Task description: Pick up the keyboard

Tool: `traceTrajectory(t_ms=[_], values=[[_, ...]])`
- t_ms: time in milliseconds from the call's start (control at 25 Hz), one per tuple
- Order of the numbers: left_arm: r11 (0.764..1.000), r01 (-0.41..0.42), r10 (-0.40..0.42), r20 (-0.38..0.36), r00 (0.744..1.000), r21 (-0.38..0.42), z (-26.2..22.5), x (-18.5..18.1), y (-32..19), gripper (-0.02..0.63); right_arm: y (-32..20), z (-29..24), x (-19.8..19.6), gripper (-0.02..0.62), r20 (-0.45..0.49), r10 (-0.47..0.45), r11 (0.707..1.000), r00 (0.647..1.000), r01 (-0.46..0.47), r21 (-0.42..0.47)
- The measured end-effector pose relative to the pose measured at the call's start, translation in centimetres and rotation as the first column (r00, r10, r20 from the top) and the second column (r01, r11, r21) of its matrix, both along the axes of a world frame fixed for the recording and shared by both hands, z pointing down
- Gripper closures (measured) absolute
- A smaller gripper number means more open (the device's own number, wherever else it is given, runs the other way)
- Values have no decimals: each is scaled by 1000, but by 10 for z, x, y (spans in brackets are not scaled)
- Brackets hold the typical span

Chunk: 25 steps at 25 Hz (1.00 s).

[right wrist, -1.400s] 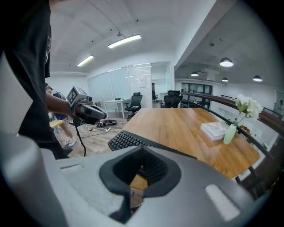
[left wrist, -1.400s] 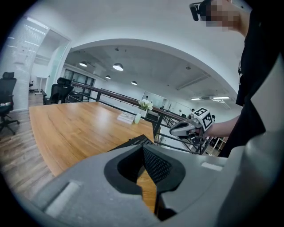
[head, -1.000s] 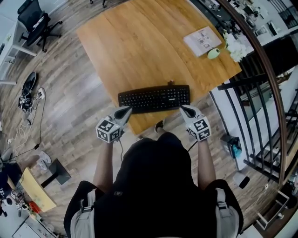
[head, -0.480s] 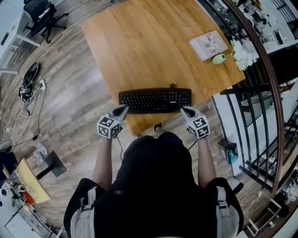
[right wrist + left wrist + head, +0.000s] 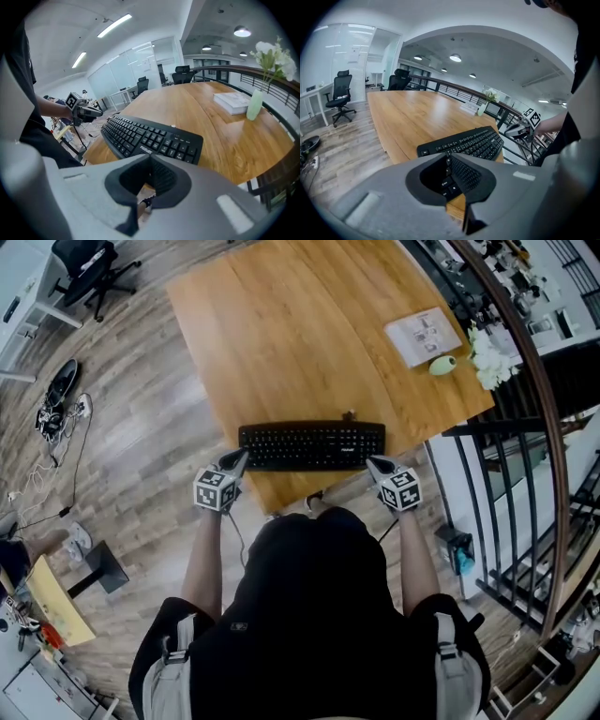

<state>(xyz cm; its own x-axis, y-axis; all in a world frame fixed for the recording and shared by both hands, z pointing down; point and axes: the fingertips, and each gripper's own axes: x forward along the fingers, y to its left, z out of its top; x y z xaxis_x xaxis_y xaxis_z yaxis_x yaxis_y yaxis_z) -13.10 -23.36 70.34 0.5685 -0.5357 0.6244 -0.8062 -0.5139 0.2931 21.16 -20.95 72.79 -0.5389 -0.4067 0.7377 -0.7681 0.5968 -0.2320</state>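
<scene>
— What colour is the keyboard?
— Black, with little white letters. The table is orange-brown wood with stripy lines.
— And the left gripper?
— Grey. Its cube has black and white squares. The vase is light green, the flowers white.

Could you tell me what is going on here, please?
A person stands at the near edge of a wooden table, holding a set of tongs in each hand. The left tongs are at the left end of a black keyboard, and the right tongs are at its right end. Both look closed, with nothing gripped. The keyboard lies flat on the table, not yet lifted.
</scene>
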Motion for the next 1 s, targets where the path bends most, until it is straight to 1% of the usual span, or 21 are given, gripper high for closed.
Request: traceTrajectory(t_ms=[160,200,240,280,320,360,600,760,880,1000], values=[[999,25,-24,34,999,-24,12,-10,-5,591,-6,11,11,591,-21,16,1000,1000,-16,-14],[999,31,-30,37,999,-32,16,-12,-5,587,-7,13,15,591,-26,22,1000,999,-22,-16],[998,37,-36,38,999,-40,19,-14,-6,568,-8,16,18,589,-31,27,999,999,-28,-20],[998,44,-42,40,998,-48,22,-16,-7,539,-10,19,22,561,-38,33,999,999,-34,-24],[997,50,-48,45,998,-55,24,-18,-8,508,-11,22,25,517,-47,37,999,998,-39,-28],[997,54,-51,50,997,-60,27,-19,-9,484,-13,24,29,514,-57,42,999,998,-43,-30],[993,49,-45,43,998,-111,42,-19,-18,432,-29,33,51,466,-99,85,996,991,-88,-27],[988,38,-34,26,999,-148,51,-15,-20,408,-36,40,61,427,-98,103,993,990,-107,-44],[986,20,-16,29,999,-165,55,-11,-22,398,-36,46,65,401,-88,92,992,992,-100,-82],[982,17,-14,21,1000,-187,60,-12,-21,389,-33,51,62,388,-54,87,988,995,-93,-121]])
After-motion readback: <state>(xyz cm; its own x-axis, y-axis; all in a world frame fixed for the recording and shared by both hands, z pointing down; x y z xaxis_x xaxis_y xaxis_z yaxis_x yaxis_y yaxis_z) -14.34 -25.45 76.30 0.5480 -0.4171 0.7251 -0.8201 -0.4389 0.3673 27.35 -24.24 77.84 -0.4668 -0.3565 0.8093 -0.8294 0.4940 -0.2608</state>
